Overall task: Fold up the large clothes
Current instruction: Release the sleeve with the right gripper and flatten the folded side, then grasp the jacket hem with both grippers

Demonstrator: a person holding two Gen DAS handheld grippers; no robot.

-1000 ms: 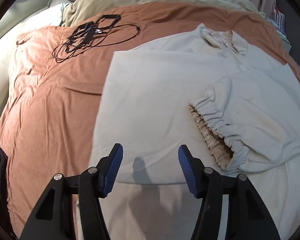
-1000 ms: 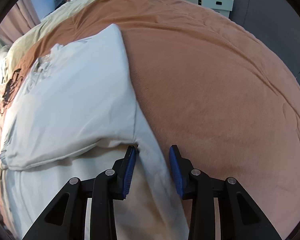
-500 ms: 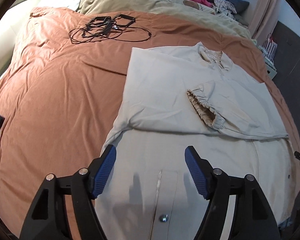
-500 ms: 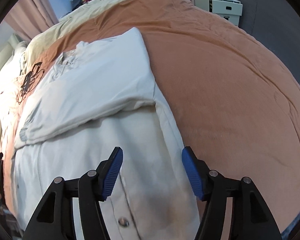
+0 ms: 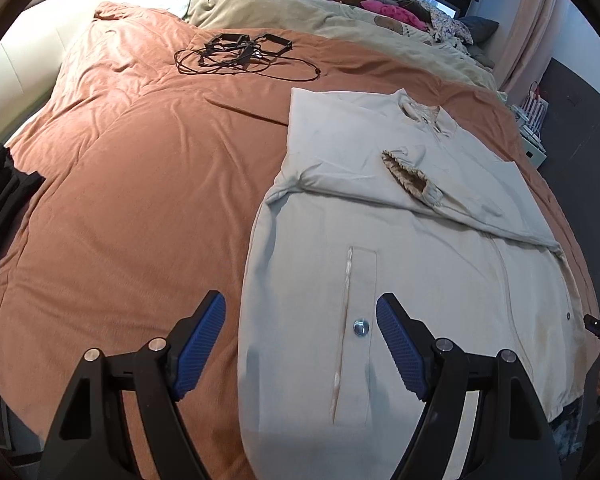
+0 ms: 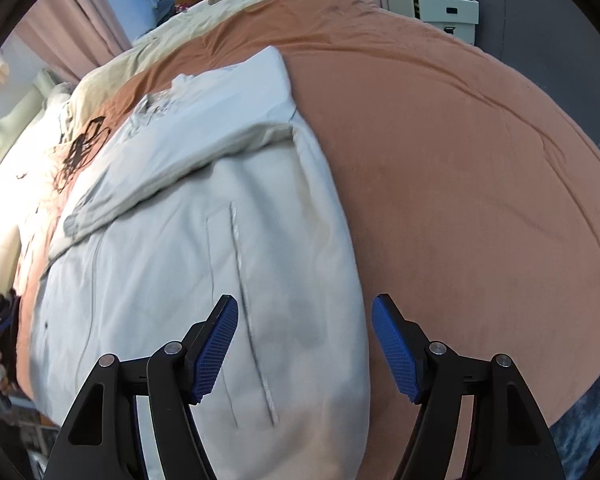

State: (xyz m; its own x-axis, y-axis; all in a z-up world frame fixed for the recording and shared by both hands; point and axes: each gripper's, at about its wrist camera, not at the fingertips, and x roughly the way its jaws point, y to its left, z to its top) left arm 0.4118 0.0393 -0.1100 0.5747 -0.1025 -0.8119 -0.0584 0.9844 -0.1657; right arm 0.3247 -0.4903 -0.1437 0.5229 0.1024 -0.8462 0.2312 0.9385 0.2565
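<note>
A large pale grey-beige fabric jacket (image 5: 400, 216) lies flat, front up, on a rust-orange quilted bedspread (image 5: 140, 184) that covers the bed, its collar toward the far pillows and its hem at the near edge. Both sleeves are folded across the chest; the upper one ends in a gathered elastic cuff (image 5: 410, 178) showing a tan lining. Lower down, a vertical welt pocket with a round silver snap (image 5: 361, 327) sits on the jacket's left-hand panel in the left wrist view. The left gripper (image 5: 300, 350), black with blue ribbed pads, hangs above that panel, its jaws spread wide with the jacket's side edge and the snap under the gap, gripping nothing. The right gripper (image 6: 305, 350) hangs over the opposite side edge of the jacket (image 6: 220, 264), its jaws still opening, nothing clamped; fabric lies below the gap, untouched. Farther up the bedspread lies a tangle of black cable (image 5: 240, 54), well apart from the jacket, and beyond it a cream blanket (image 5: 300, 12).
</note>
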